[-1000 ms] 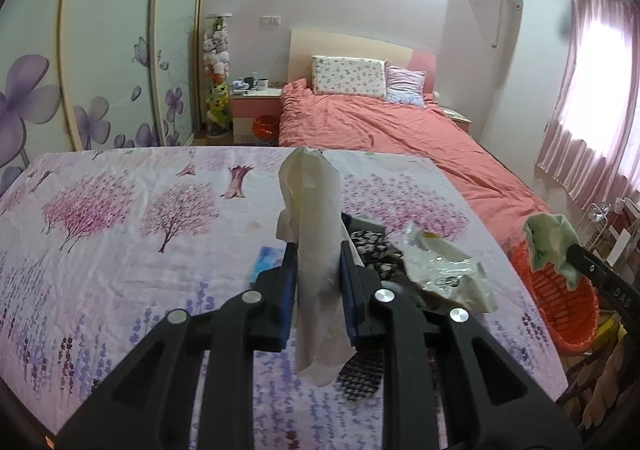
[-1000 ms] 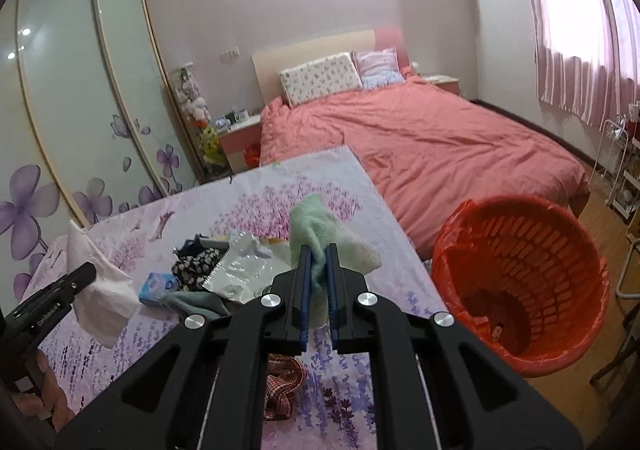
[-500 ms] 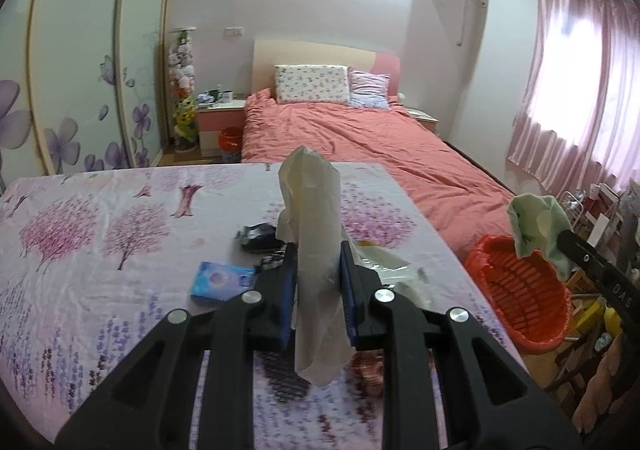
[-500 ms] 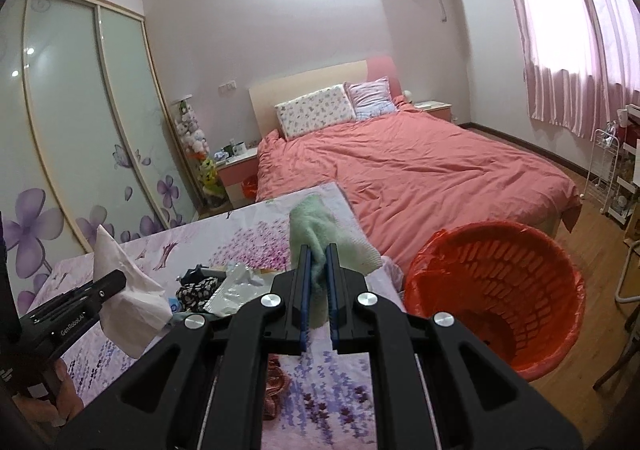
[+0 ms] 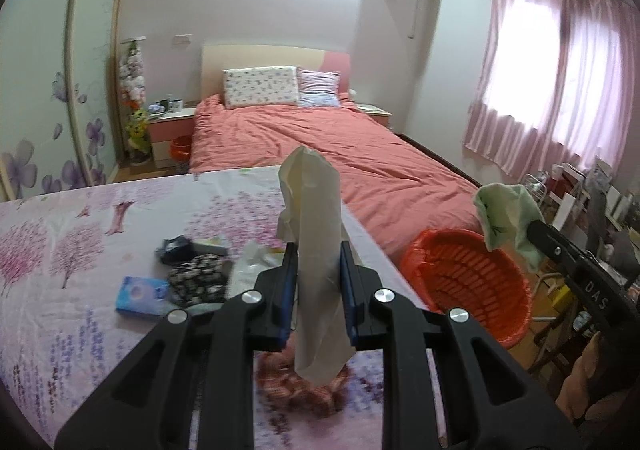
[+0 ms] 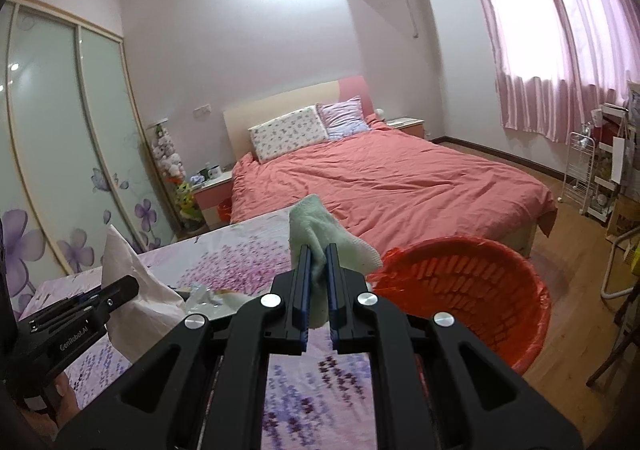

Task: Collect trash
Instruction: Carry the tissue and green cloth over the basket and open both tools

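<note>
The left wrist view alone showed the litter on the floral-covered desk: a blue tissue packet, a dark patterned bundle, a crumpled clear wrapper and a blurred reddish checked cloth near the camera. The right wrist view alone showed the basket's right side and the wooden floor beyond it, with a white wire rack by the curtained window.

The left tool was clamped on a pale cream paper bag. The bag stood nearly upright between the blue pads, its long axis vertical, the crumpled top pointing up and the lower end hanging below the pads over the desk. From the right wrist view it appeared as a white crumpled sheet at the far left, above the desk.

The right tool was closed tight on a light green cloth. The cloth rose from the pads and flopped to the right, toward the orange basket. In the left wrist view it hung at the right, over the basket's far rim, which stood on the floor just right of the desk.

Both tools pointed forward and somewhat downward toward the pink bed. A bit of the person's hand showed at the right edge beneath the right tool's black body.
</note>
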Action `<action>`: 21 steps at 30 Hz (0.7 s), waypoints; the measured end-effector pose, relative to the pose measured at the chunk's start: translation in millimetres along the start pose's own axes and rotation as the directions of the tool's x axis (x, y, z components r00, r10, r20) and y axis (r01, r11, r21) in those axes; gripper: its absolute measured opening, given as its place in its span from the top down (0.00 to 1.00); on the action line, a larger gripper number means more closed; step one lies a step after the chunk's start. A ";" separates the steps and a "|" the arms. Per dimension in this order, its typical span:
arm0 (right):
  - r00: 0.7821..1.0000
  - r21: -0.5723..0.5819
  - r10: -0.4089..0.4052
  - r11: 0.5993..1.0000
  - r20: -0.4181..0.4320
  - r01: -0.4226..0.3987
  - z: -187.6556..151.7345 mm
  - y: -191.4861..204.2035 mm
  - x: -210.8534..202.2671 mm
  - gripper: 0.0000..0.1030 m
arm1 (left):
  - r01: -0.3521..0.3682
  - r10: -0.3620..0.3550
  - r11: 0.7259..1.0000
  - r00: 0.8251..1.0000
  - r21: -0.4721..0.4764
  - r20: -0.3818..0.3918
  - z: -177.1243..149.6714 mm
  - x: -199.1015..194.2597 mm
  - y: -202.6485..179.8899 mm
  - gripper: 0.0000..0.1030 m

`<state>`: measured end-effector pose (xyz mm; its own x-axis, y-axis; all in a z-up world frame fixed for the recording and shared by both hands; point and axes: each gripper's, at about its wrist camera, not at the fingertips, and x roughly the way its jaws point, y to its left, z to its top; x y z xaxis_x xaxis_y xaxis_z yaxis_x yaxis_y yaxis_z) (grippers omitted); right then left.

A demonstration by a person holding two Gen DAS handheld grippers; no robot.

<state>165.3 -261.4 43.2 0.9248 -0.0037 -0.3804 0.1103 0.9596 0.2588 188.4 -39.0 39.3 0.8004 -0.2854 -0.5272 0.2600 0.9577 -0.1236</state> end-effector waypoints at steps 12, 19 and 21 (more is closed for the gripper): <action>0.996 0.092 -0.087 0.992 0.010 0.086 4.8 -69.5 14.1 0.92 | 0.161 -0.158 0.982 0.987 0.100 -0.039 5.6 52.7 -90.0 0.80; 0.993 0.155 -0.117 0.981 -0.008 0.117 2.6 -105.1 32.3 0.92 | 0.239 -0.227 0.959 0.970 0.153 -0.088 2.8 90.1 -142.9 0.79; 0.993 0.178 -0.120 0.977 -0.018 0.121 0.9 -113.1 37.9 0.92 | 0.257 -0.242 0.953 0.965 0.163 -0.105 1.5 102.4 -156.5 0.79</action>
<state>188.2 -370.4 0.3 0.8981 -0.1137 -0.4249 0.2845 0.8868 0.3642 230.5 -218.2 6.0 0.6528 -0.5030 -0.5665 0.5410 0.8329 -0.1161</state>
